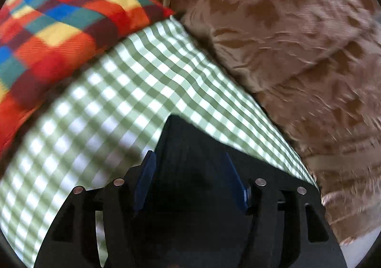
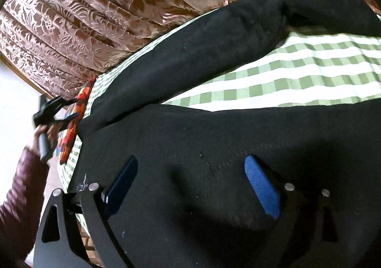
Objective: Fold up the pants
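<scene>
Black pants (image 2: 214, 139) are lying nearest the lens in both wrist views, spread over a green-and-white checked bedsheet (image 2: 297, 72).

Right gripper (image 2: 190, 187): jaws standing wide apart, blue pads (image 2: 262, 187) hovering over the pants' upper part; whether they are touching the fabric cannot be told. One pant leg is stretching from 9 o'clock up toward 1 o'clock, the other is filling the lower half of the view.

Left gripper (image 1: 190, 180): jaws also spread, dark blue pads (image 1: 145, 182) flanking a corner of the black fabric (image 1: 190, 149) that is running up toward 12 o'clock; no grip is visible. From the right wrist view this gripper is appearing at 9 o'clock, held by a hand with a maroon sleeve (image 2: 21, 187).

Surroundings: a multicoloured checked pillow (image 1: 52, 25) is resting at 10 o'clock on the sheet; a brown floral curtain (image 1: 297, 42) is hanging at 1 to 3 o'clock.
</scene>
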{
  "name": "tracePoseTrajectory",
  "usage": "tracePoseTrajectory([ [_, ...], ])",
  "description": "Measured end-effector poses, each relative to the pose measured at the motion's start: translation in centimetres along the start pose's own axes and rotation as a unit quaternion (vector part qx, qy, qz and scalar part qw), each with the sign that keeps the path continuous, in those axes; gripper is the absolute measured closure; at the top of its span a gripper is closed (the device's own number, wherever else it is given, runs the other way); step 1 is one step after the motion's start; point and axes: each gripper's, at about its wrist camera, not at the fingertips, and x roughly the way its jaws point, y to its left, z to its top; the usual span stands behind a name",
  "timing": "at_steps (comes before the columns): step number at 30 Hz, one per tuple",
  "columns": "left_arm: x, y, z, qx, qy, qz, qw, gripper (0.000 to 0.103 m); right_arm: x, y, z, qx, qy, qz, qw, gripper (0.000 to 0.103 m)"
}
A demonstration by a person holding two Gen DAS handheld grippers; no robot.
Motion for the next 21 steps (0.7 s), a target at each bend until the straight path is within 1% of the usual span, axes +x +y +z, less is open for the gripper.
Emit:
tracePoseTrajectory([
  [1,1.0,0.0,0.8,-0.009,0.002,0.012,0.9999,0.044,0.1,0.0,0.1,-0.001,0.002,-0.001,1.000,0.008],
  [2,2.3,-0.4,1.7,-0.004,0.002,0.023,0.9997,0.044,0.1,0.0,0.1,0.001,0.002,0.000,1.000,0.006],
  [5,4.9,-0.9,2.8,-0.004,0.016,0.051,0.9986,0.044,0.2,-0.1,0.3,0.008,0.003,0.005,1.000,0.006],
  [6,5.9,-1.0,3.0,-0.001,0.023,0.070,0.9973,0.046,0.2,-0.2,0.3,0.008,0.003,0.006,1.000,0.006],
  [7,6.8,-1.4,3.0,0.011,0.032,0.089,0.9955,0.071,0.2,-0.3,0.3,0.010,0.003,0.008,1.000,0.006],
  [8,7.3,-2.0,2.7,0.034,0.031,0.103,0.9936,0.083,0.2,-0.3,0.3,0.009,0.004,0.009,1.000,0.006],
  [9,7.0,-3.0,2.2,0.064,0.013,0.104,0.9924,0.092,0.2,-0.3,0.3,0.008,0.005,0.009,1.000,0.006],
  [11,5.2,-4.7,1.0,0.101,-0.027,0.082,0.9912,0.094,0.3,-0.3,0.4,0.007,0.008,0.007,1.000,0.006],
  [13,1.7,-6.5,-0.7,0.136,-0.070,0.036,0.9875,0.094,0.3,-0.2,0.4,0.002,0.010,0.005,1.000,0.006],
  [14,-0.1,-7.1,-1.6,0.151,-0.092,0.011,0.9841,0.094,0.3,-0.1,0.4,0.001,0.010,0.004,1.000,0.006],
  [15,-2.5,-7.8,-3.0,0.171,-0.118,-0.024,0.9779,0.094,0.3,-0.1,0.4,-0.001,0.011,0.003,1.000,0.006],
  [16,-4.9,-8.4,-4.6,0.195,-0.144,-0.057,0.9685,0.094,0.3,0.0,0.5,-0.001,0.012,0.002,1.000,0.006],
  [17,-7.6,-8.7,-6.9,0.222,-0.166,-0.090,0.9566,0.094,0.2,0.0,0.6,0.000,0.012,0.002,1.000,0.006],
  [19,-10.6,-8.5,-10.2,0.248,-0.173,-0.138,0.9431,0.094,-0.2,0.1,1.0,0.002,0.009,0.004,1.000,0.007],
  [20,-12.0,-8.2,-12.1,0.264,-0.173,-0.158,0.9355,0.094,-0.4,0.4,1.4,0.000,0.006,0.004,1.000,0.007],
  [21,-12.9,-8.0,-13.2,0.273,-0.171,-0.173,0.9306,0.094,-0.8,0.8,1.9,-0.006,0.002,0.011,1.000,0.008],
])
